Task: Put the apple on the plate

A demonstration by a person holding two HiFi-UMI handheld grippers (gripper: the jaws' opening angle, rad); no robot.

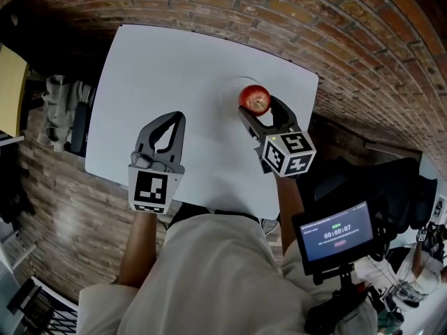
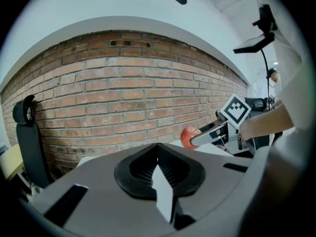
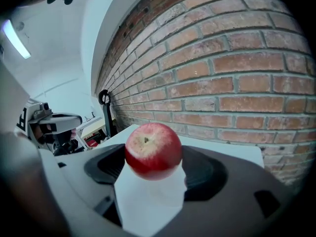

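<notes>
A red apple [image 1: 255,99] sits between the jaws of my right gripper [image 1: 259,109], which is shut on it. It hangs just above a white plate [image 1: 235,86] that barely stands out from the white table [image 1: 174,61], towards the far right. In the right gripper view the apple [image 3: 153,150] fills the gap between the jaws, stem end up. My left gripper [image 1: 179,117] is over the table's near left part, shut with nothing in it. In the left gripper view its jaw tips meet, and the apple [image 2: 188,137] shows far off at the right.
A brick wall [image 2: 123,93] lies behind the table's far edge. A black chair [image 2: 27,132] stands at the far left. A small screen on a stand [image 1: 334,234] is at my lower right. Grey equipment [image 1: 59,110] sits off the table's left edge.
</notes>
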